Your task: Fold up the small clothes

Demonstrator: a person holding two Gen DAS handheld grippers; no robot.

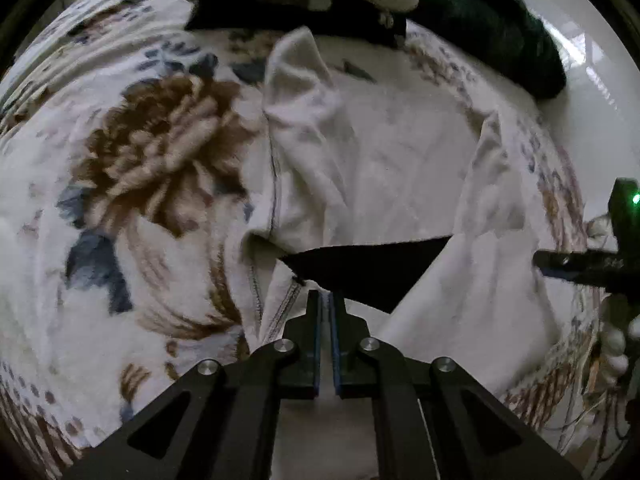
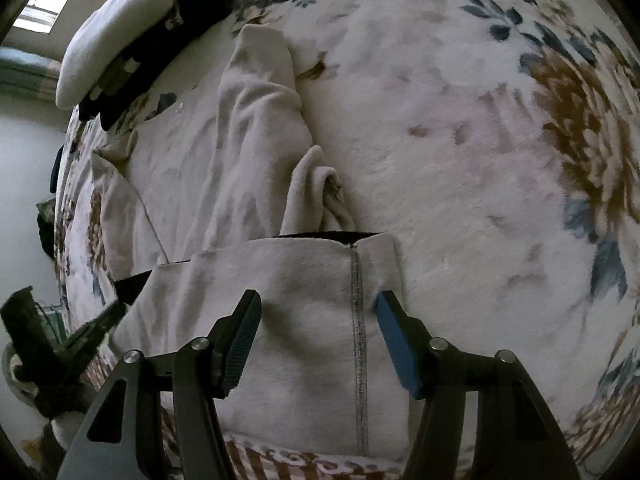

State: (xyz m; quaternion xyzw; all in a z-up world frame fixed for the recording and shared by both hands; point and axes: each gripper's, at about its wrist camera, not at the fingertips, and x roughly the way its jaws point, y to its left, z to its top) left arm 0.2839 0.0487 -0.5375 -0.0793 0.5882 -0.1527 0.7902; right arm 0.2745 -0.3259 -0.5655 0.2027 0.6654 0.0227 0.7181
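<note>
Cream fleece garment (image 1: 360, 168) lies mid-frame on the floral blanket (image 1: 132, 152); our left tool (image 1: 325, 300) is clamped on its hem, the right tool (image 2: 316, 312) apart, so lifting now could skew the fold.

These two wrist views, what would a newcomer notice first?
A pale cream garment lies rumpled across a fluffy floral blanket with a big brown flower. The left gripper has its jaws shut at the garment's black-lined opening, while the right gripper hangs open over a grey seam.
</note>
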